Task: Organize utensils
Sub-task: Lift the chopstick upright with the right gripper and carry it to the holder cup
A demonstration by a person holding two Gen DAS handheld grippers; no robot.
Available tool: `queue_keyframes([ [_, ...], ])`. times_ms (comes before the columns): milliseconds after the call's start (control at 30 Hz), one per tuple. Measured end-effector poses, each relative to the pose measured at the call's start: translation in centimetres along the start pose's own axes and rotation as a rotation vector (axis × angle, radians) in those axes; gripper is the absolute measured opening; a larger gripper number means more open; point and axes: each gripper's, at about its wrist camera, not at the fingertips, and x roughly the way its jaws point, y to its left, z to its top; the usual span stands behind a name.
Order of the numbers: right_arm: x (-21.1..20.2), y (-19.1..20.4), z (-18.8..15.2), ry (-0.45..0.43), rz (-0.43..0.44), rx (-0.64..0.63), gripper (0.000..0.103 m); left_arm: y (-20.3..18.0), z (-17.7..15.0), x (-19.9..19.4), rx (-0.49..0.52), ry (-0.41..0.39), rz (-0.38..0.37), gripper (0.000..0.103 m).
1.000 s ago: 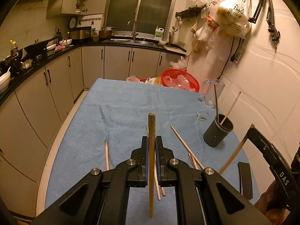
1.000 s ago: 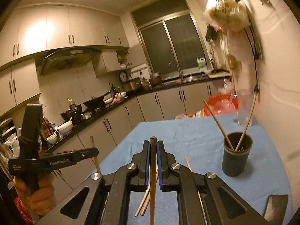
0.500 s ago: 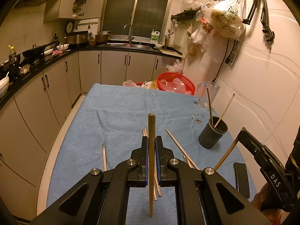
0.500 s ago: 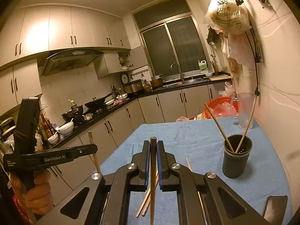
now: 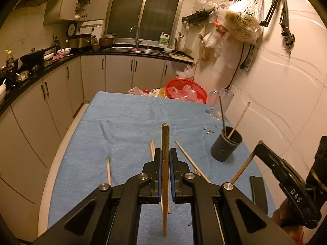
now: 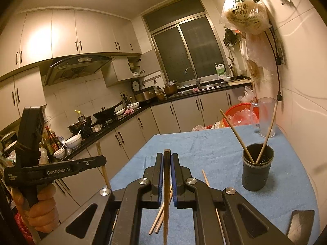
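Over the blue cloth (image 5: pixel 126 122), the left gripper (image 5: pixel 165 156) is closed tight on one chopstick (image 5: pixel 165 143) that stands straight up, and the right gripper (image 6: pixel 167 161) pinches another chopstick (image 6: pixel 166 183) the same way. At about 2 o'clock from both grippers, a dark cup (image 6: pixel 257 169) sits on the cloth with two sticks (image 6: pixel 237 134) leaning inside it, and a clear glass (image 6: pixel 265 118) stands behind it near the wall. More loose chopsticks (image 5: pixel 190 159) lie flat on the cloth just past the left gripper, with one stick (image 5: pixel 108 170) alone at 10 o'clock.
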Motion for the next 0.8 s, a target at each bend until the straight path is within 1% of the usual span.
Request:
queue_keyframes([
  [167,-0.4,-0.3,0.3,-0.007,0.004,0.011,0.008,-0.1,0.5,-0.2,-0.008,0.009,-0.026,0.007],
  [433,-2.4,-1.7,1.9,-0.059,-0.004,0.042,0.008,-1.8,2.0,-1.2,0.022,-0.031,-0.040,0.007],
  [600,-4.6,-3.3,3.6,-0.109,-0.033,0.052,0.008,-3.5,3.3,-1.5,0.049,-0.055,-0.056,0.007],
  [800,-7.4,-6.2,6.3,-0.178,-0.095,0.084,0.008,-5.9,4.8,-0.8,0.068,-0.061,-0.088,0.007],
])
